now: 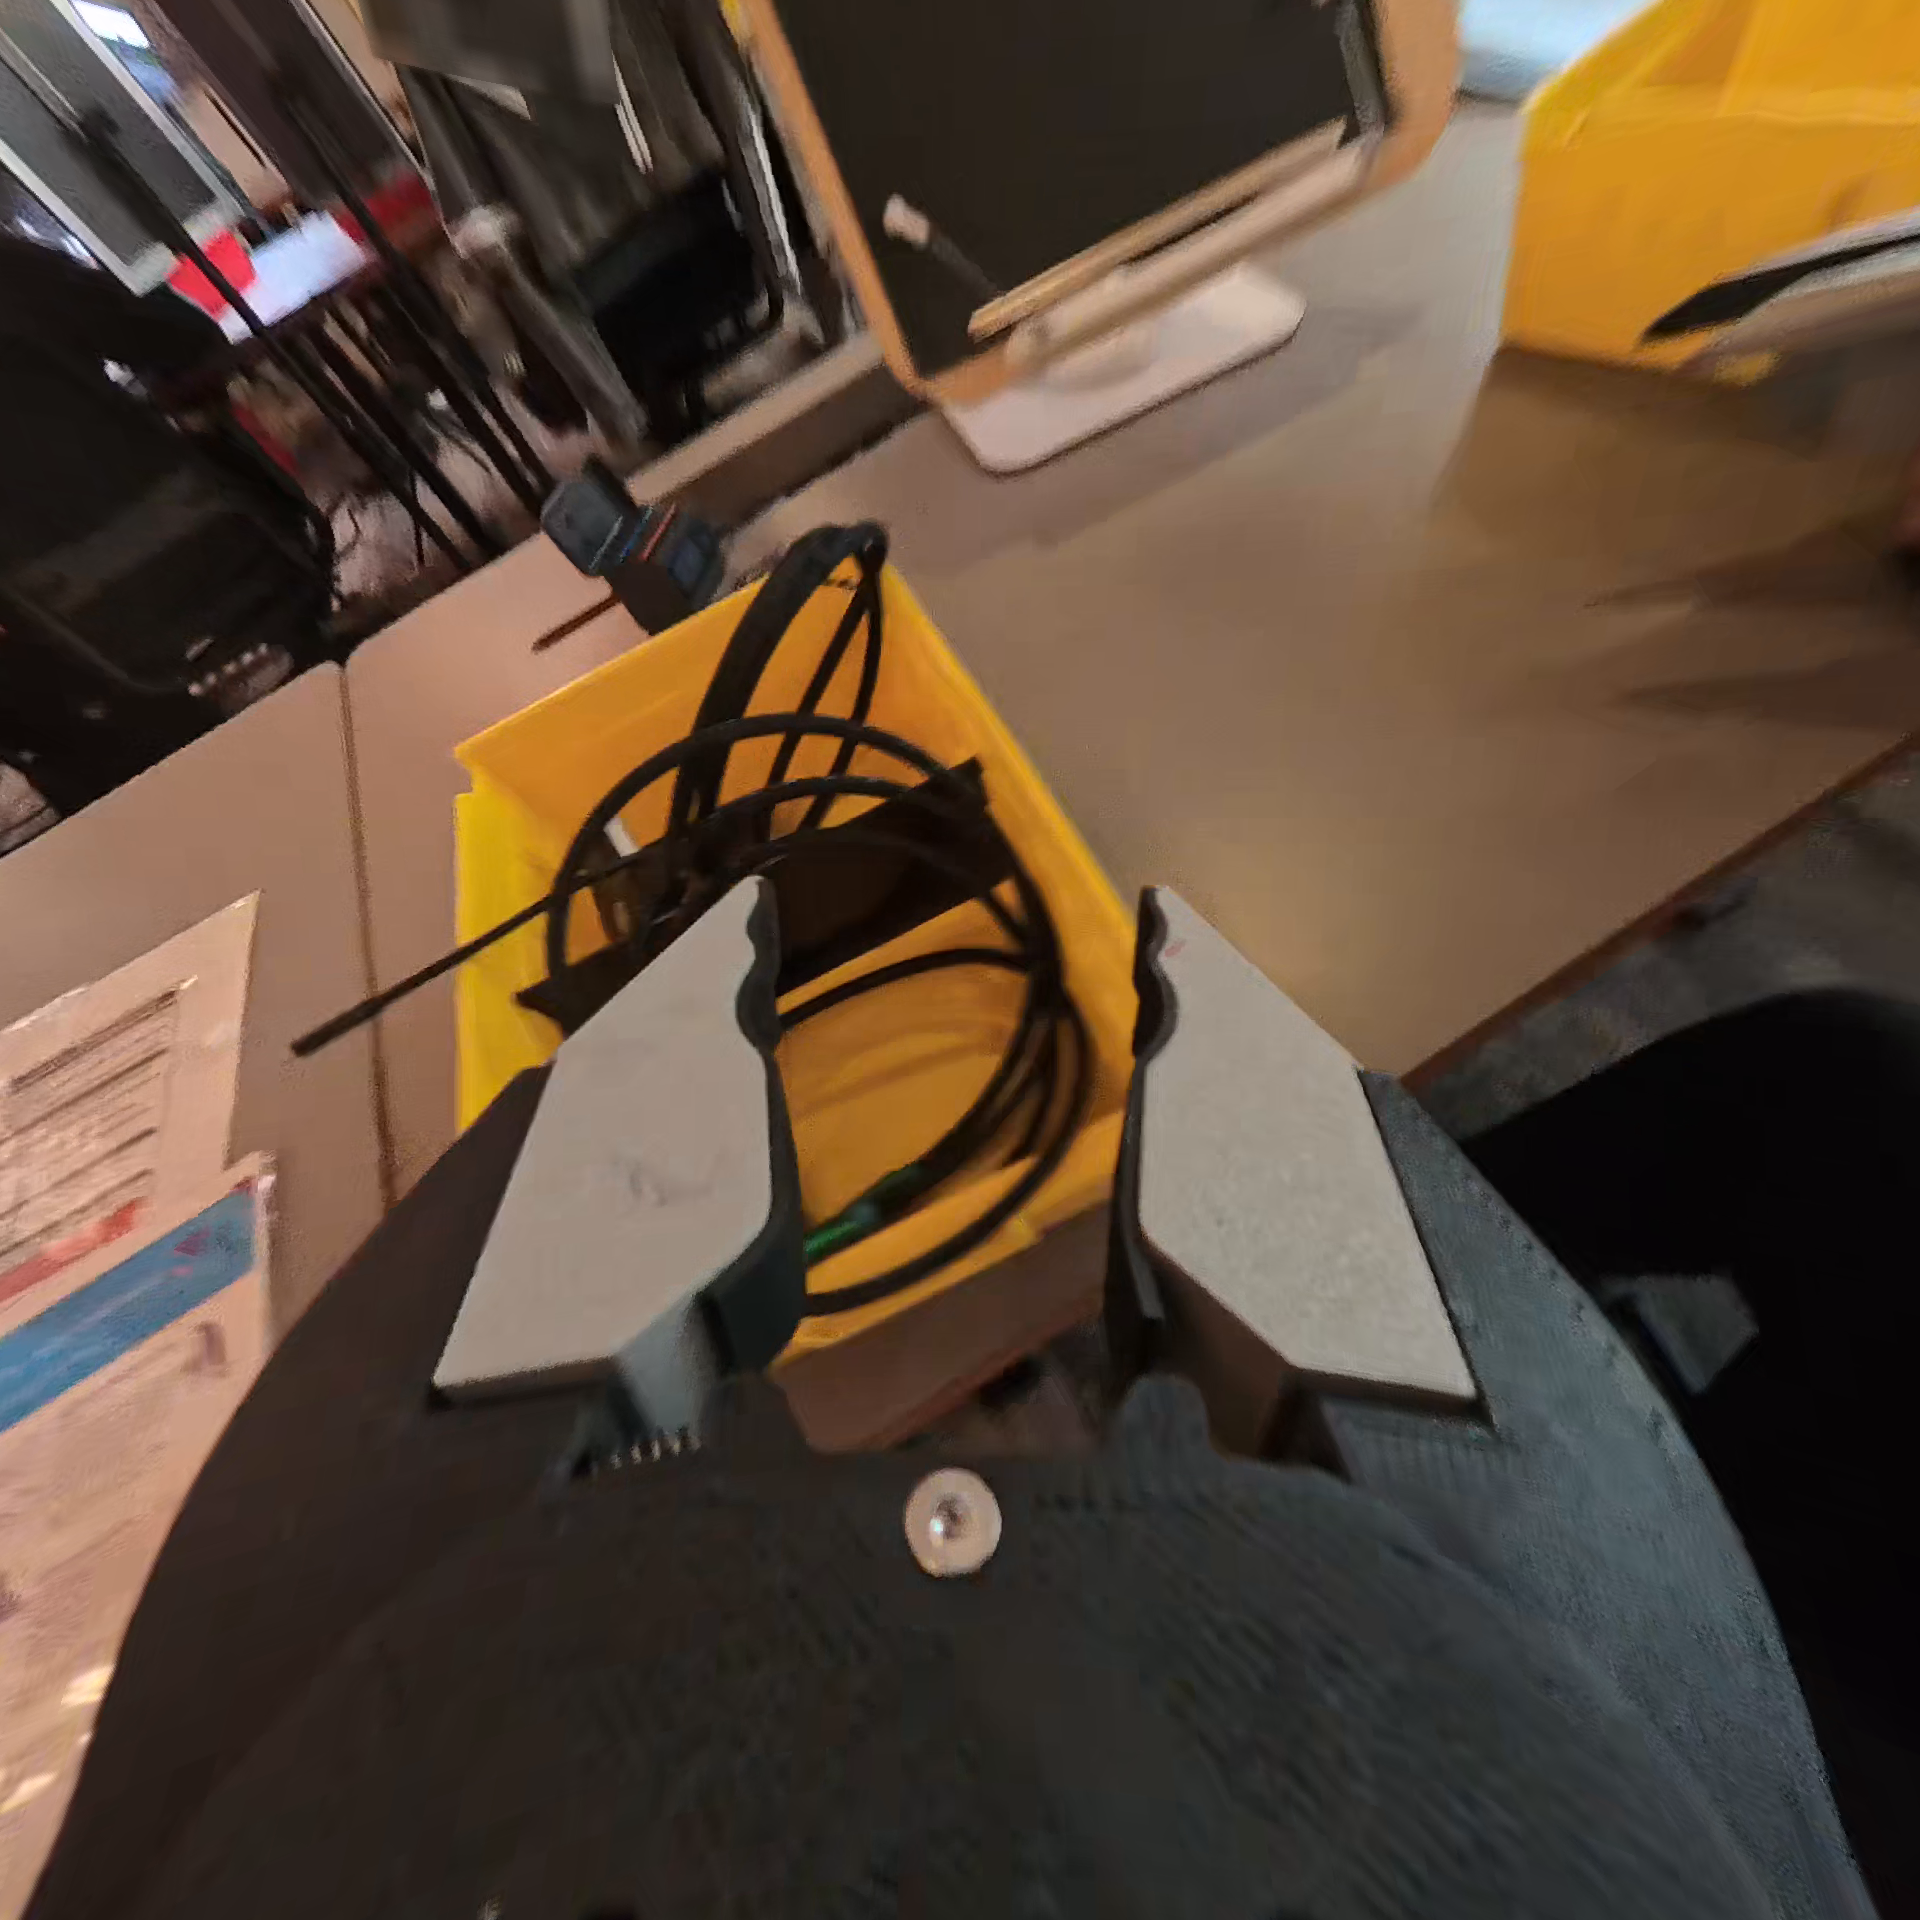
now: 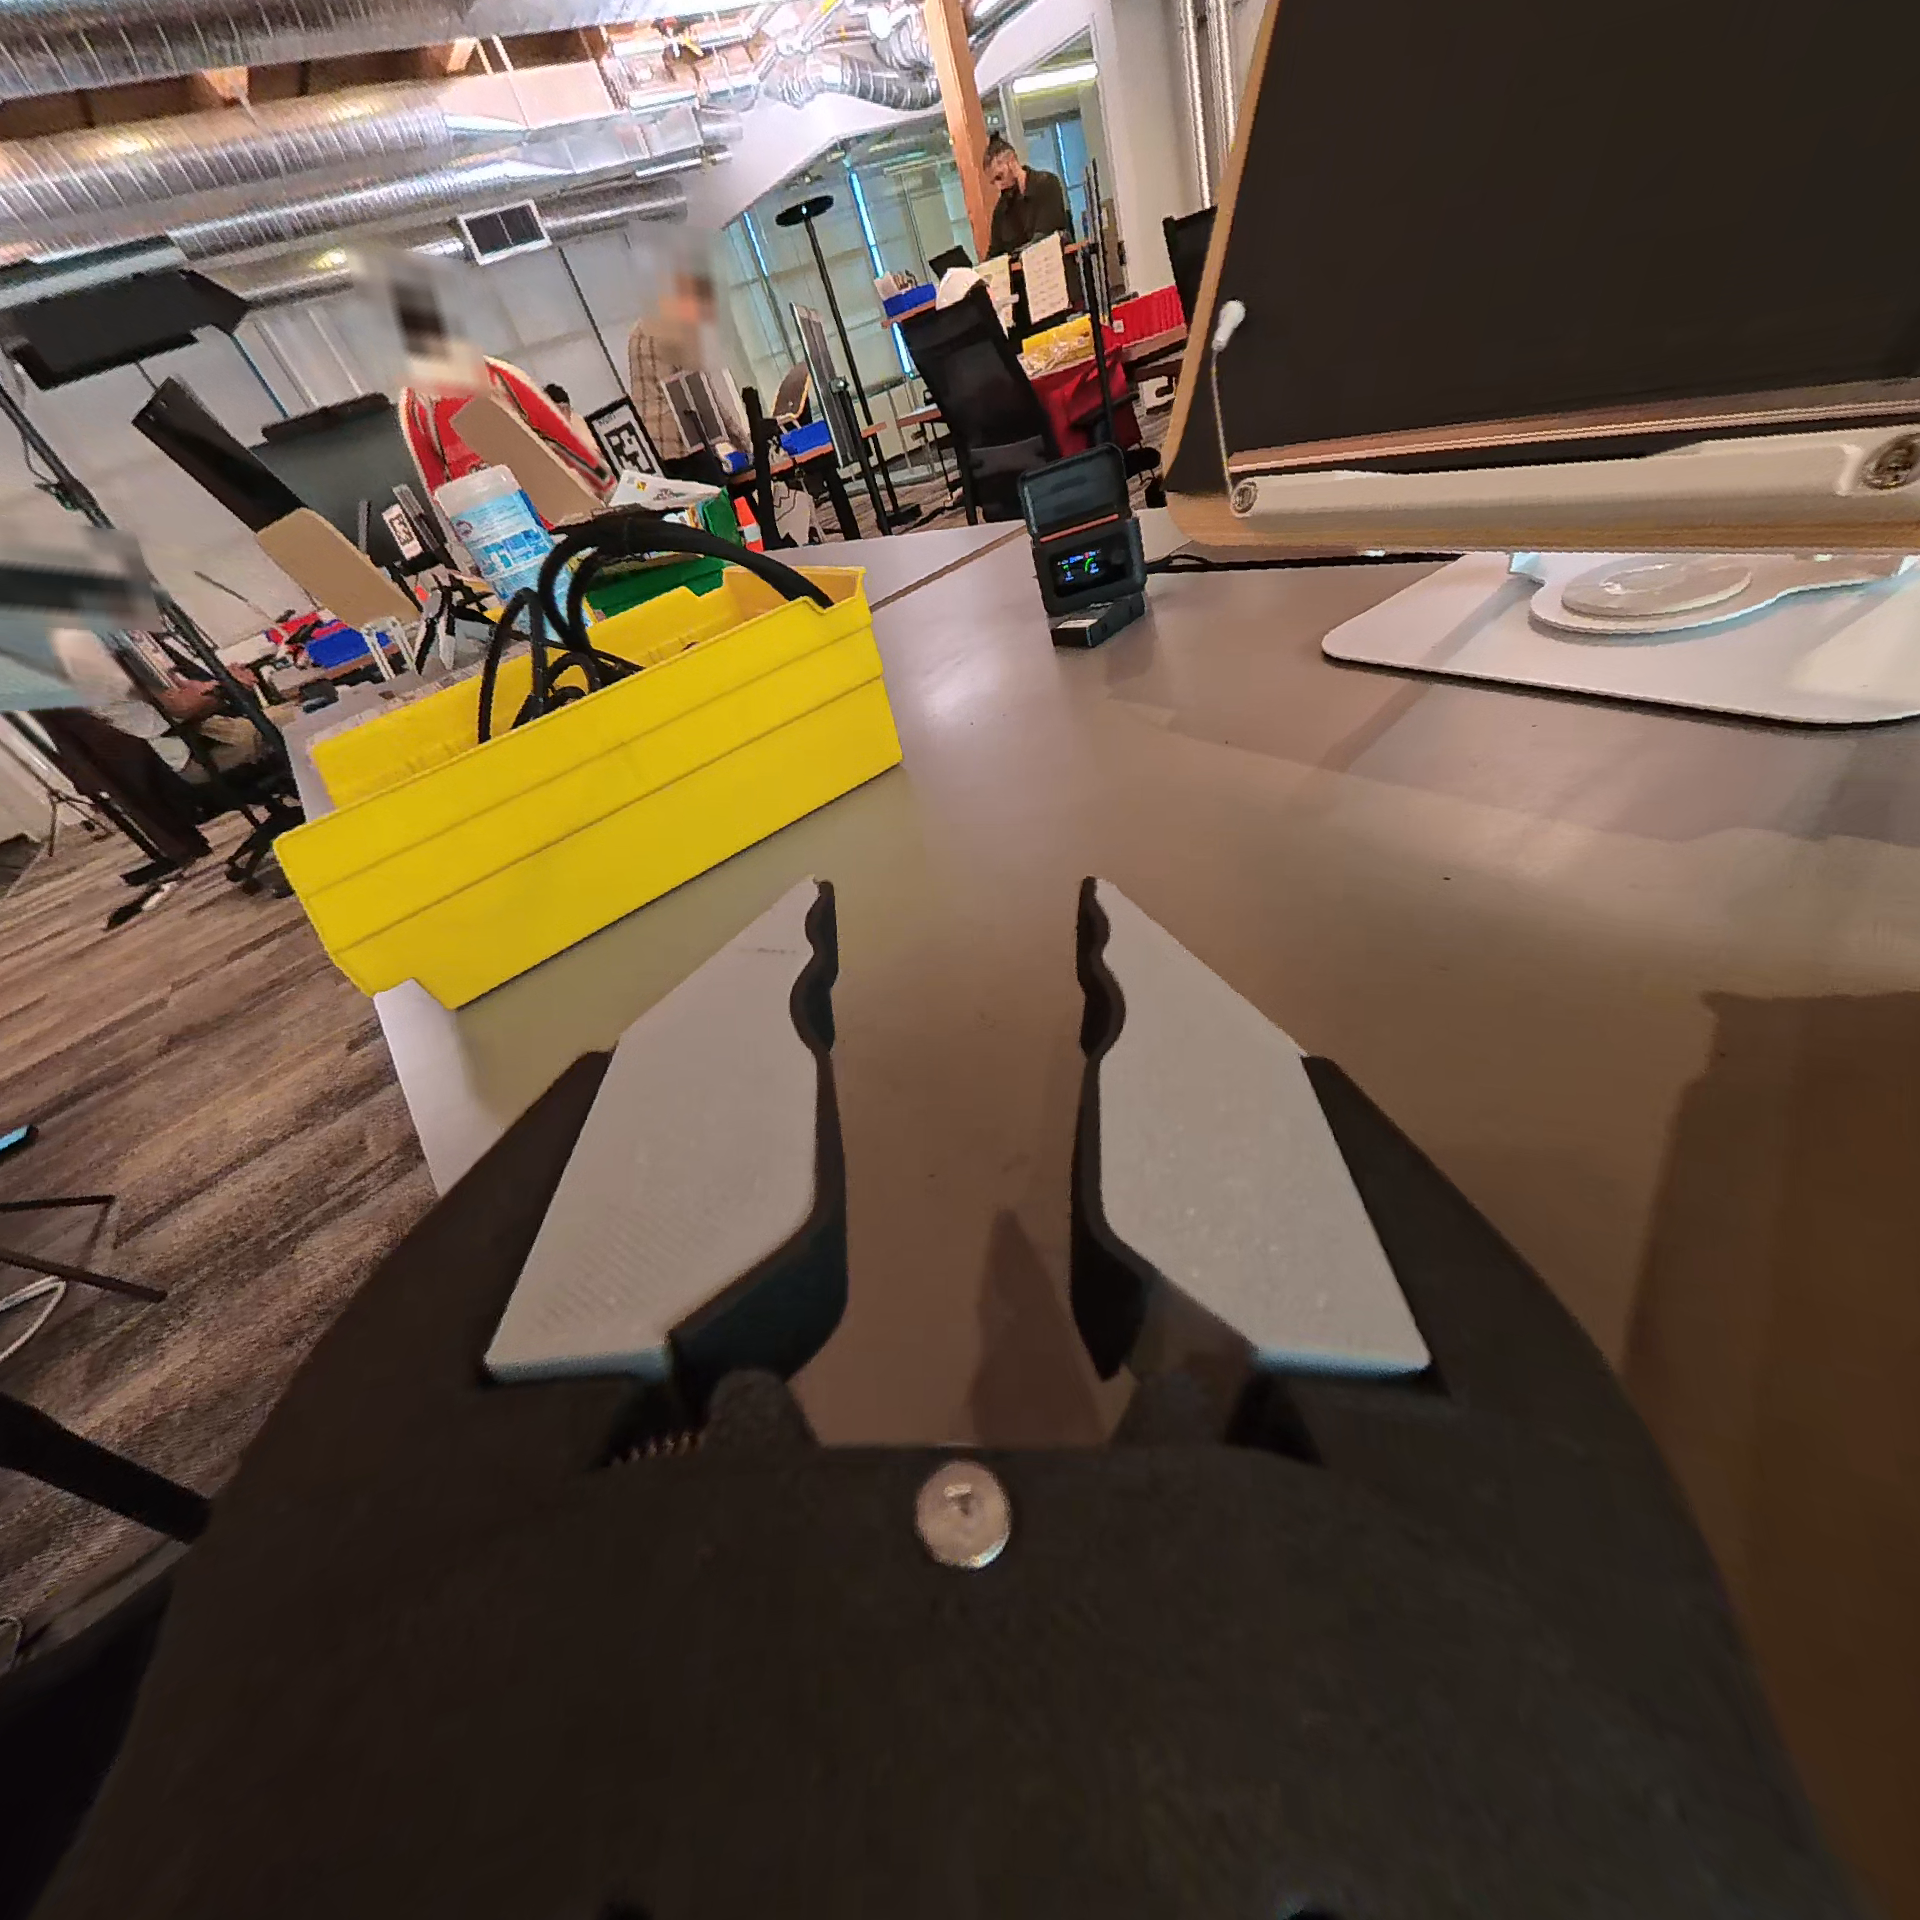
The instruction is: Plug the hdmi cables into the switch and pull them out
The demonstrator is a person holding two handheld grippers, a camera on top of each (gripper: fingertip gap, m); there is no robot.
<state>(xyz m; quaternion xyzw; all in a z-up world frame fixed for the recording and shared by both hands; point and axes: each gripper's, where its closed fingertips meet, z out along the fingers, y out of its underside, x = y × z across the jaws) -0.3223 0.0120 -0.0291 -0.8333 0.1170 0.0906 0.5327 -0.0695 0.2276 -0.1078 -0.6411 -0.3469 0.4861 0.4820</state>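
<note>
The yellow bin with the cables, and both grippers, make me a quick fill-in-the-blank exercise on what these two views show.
1. The black cables lie coiled inside a bin whose colour is ____.
2. The left gripper hangs over the bin with its fingers ____.
3. Between the fingers of the right gripper there is only bare ____.
4. The monitor stands on a base whose colour is ____.

Missing words: yellow; open; table; white
</note>
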